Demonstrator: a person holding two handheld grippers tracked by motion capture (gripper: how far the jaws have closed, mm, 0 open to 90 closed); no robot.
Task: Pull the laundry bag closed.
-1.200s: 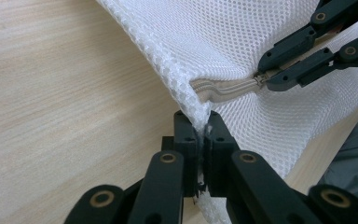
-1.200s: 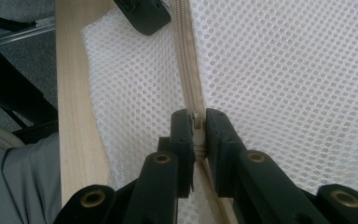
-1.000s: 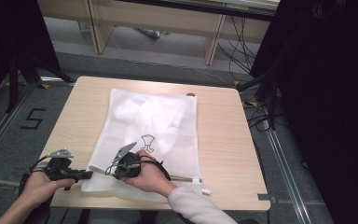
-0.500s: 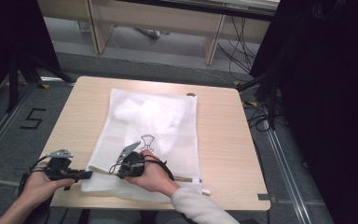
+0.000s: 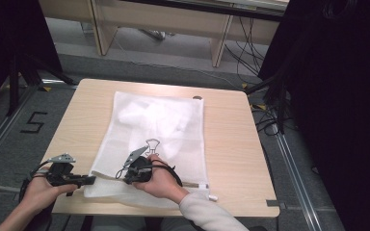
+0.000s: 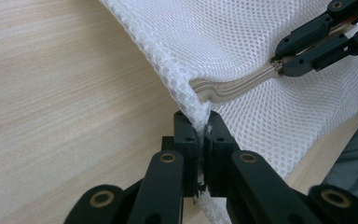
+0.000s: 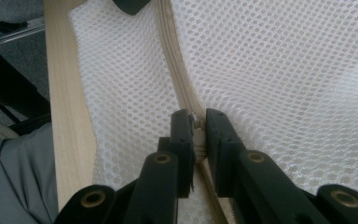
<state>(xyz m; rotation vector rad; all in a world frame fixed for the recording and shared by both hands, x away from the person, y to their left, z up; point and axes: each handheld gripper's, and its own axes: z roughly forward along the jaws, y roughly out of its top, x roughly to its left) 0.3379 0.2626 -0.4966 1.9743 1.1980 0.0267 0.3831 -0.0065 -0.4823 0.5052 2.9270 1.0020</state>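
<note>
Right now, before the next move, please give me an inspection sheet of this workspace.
Surface: light wooden table, flat and bare around the bag.
Job's things: white mesh laundry bag lies flat; its zipper runs along the near edge.
Clutter: small dark round spot at the far table edge.
Grippers: left gripper shut on the bag's corner; right gripper shut on the zipper pull.
Cables: a black cable loops over the right hand; more lie on the floor behind.
Surroundings: grey floor marked 5, black curtains.

I see a white mesh bag [image 5: 159, 139] with a honeycomb weave, a beige zip [image 7: 175, 70], a black printed figure [image 5: 152, 144], pale wood-grain bench [image 5: 226, 139], black claws.
</note>
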